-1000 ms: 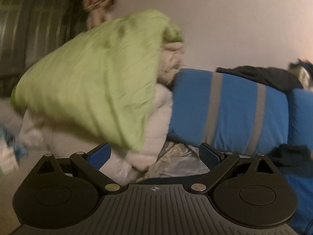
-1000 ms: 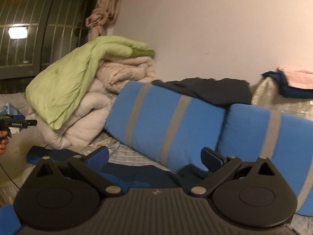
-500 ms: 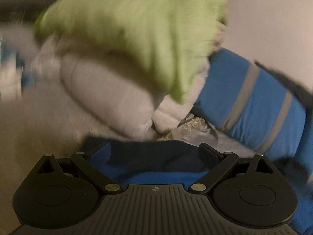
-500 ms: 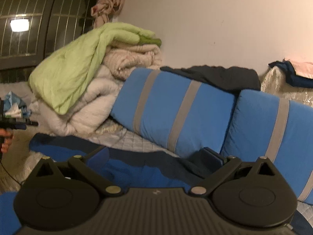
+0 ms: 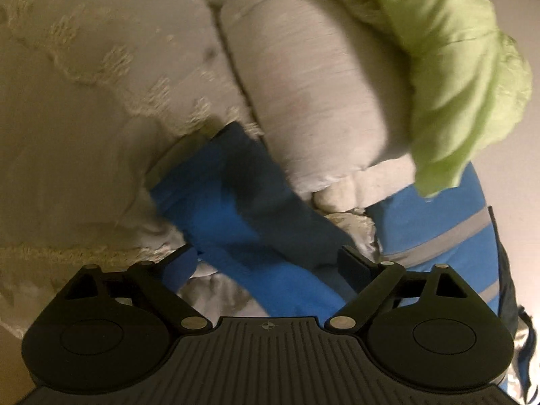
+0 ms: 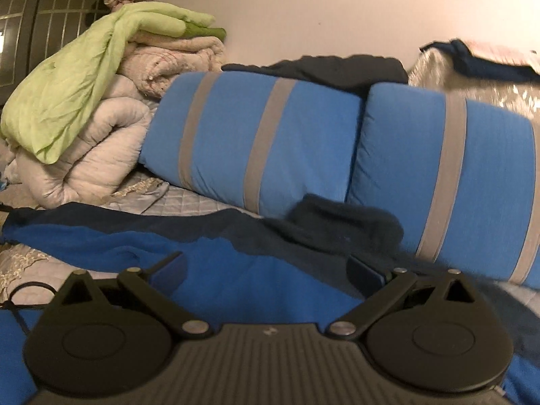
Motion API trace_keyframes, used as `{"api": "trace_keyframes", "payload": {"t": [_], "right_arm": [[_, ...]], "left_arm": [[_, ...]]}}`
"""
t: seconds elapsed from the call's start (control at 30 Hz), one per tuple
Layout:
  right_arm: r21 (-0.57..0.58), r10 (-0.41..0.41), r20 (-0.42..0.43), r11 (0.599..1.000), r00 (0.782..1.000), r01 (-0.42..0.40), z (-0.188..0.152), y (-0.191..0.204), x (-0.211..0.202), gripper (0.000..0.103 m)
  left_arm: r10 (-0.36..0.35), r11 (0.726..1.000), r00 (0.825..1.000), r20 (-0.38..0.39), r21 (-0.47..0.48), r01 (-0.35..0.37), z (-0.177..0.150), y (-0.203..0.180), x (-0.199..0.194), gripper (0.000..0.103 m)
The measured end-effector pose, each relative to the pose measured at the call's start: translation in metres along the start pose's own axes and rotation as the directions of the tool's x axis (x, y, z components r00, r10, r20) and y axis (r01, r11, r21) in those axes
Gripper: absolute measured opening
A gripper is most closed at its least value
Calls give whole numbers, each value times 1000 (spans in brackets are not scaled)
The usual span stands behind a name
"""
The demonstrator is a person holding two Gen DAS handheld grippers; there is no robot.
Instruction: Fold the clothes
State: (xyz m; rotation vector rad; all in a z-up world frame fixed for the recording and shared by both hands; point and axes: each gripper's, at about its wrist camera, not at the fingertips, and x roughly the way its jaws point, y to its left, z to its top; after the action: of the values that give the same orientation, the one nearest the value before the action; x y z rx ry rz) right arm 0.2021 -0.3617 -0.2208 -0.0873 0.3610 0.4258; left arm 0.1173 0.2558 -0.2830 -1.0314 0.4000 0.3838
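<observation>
A blue garment with dark navy panels (image 5: 249,222) lies spread on the bed. In the left wrist view one narrow end of it runs between the fingers of my left gripper (image 5: 270,263), which hangs open just above it, tilted down. In the right wrist view the same blue garment (image 6: 209,263) stretches across the bed to the left. My right gripper (image 6: 266,270) is open low over its bright blue part, and a dark navy bunch (image 6: 341,222) rises just beyond the fingers.
Folded beige quilts (image 6: 101,155) topped by a light green blanket (image 6: 77,81) stand at the left. Two blue cushions with grey stripes (image 6: 270,138) line the wall, dark clothes (image 6: 330,67) on top. A black cable (image 6: 20,297) lies at the lower left. Beige lace bedspread (image 5: 84,111) covers the bed.
My left gripper has swung down from facing the quilt pile to looking at the bed and the garment's end. My right gripper has lowered and moved forward over the blue garment.
</observation>
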Motion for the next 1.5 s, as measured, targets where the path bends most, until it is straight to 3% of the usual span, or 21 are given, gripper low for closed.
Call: {"api": "trace_keyframes", "payload": {"t": [0.27,0.33,0.4,0.5,0.57,0.77,1.07,1.23,1.4,1.5], "right_arm": [[58,31,-21,998,999,-30,-26,-7,8,103],[63,29,-26,998,999,-28,-29,-8,9,103],[63,23,-27,998,999,-21,-30,-9,10,103],[58,9,-32,998,999,-7,-32,-10,11,103],[52,-3,-38,999,999,5,-34,-10,12,103],[21,-51,-66,998,997,53,-38,-7,18,103],[13,-87,-97,996,991,89,-43,-11,24,103],[10,-86,-92,996,992,88,-44,-11,22,103],[4,-77,-94,997,993,78,-44,-10,22,103],[12,-71,-102,997,992,73,-44,-12,23,103]], "left_arm": [[-32,990,999,-22,-141,29,0,19,21,82],[-24,984,1000,-7,-179,23,-1,24,25,75],[-8,985,1000,-4,-175,8,2,24,28,50],[36,990,999,-8,-139,-37,11,18,29,23],[66,993,998,3,-95,-66,17,9,26,14],[114,985,992,50,124,-120,22,-32,15,9],[133,895,986,103,414,-164,10,-109,8,9],[104,838,988,112,524,-148,-4,-145,5,9],[72,752,989,132,644,-140,-27,-179,5,9],[52,731,990,130,670,-126,-39,-197,6,9]]}}
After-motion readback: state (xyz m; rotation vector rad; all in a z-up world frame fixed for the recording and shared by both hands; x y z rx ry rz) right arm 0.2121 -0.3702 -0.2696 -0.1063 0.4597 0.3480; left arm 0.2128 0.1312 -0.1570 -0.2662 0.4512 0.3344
